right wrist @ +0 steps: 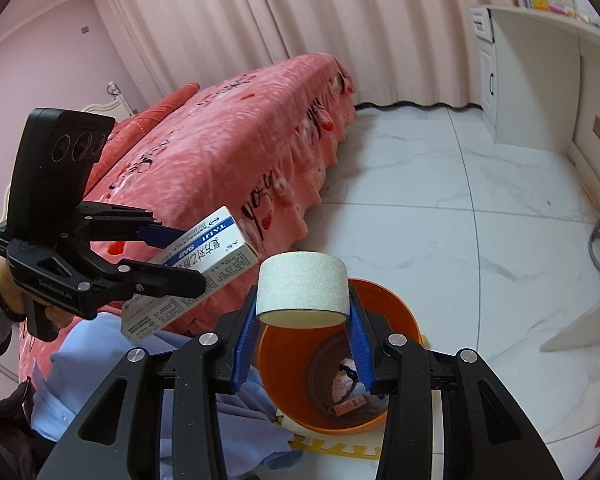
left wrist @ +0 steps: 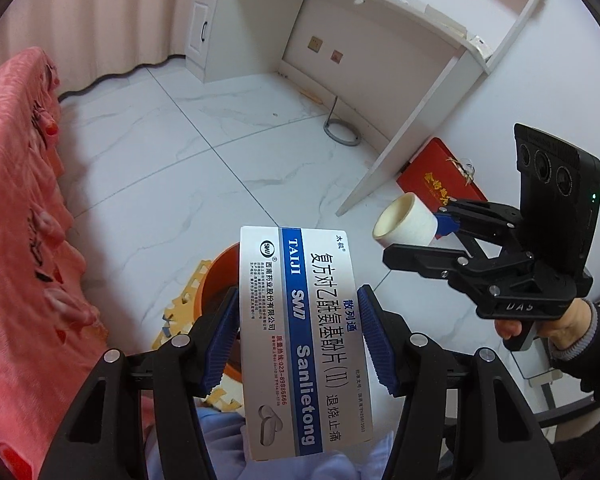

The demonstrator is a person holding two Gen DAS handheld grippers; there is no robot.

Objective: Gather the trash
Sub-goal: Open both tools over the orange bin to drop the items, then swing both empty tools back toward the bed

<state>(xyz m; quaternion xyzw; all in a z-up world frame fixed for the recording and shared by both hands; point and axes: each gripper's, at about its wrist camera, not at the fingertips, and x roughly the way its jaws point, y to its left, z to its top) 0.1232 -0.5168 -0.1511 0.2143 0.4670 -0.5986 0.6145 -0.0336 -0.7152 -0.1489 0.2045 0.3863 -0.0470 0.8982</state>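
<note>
Pink bedspread (right wrist: pixel 228 148) fills the left side of the room, draped over the bed down to the pale marble floor (right wrist: pixel 440 208). Just in front of it the left gripper (left wrist: pixel 296 332) holds a white and blue medicine box (left wrist: pixel 300 340), its blue pads pressed against the box's two long sides. From the left wrist camera the box's printed face shows in full, and it covers most of the orange bucket (left wrist: pixel 220 276) below, so only a curve of rim can be seen there.

The right wrist camera looks down into that same bucket (right wrist: pixel 284 364): crumpled paper scraps (right wrist: pixel 350 384) lie at its bottom, and it stands on a yellow foam mat (right wrist: pixel 332 446) beside a light blue cloth (right wrist: pixel 100 376). The right gripper (right wrist: pixel 302 330) clamps a cream roll of tape (right wrist: pixel 302 290) between its blue pads, held directly above the bucket's opening. In this view the box (right wrist: pixel 204 264) hangs to the left, over the bed's edge and the cloth rather than over the bucket.

Further right stands a white desk (left wrist: pixel 380 40); only the left camera shows the red book (left wrist: pixel 440 176) leaning beside its leg.
</note>
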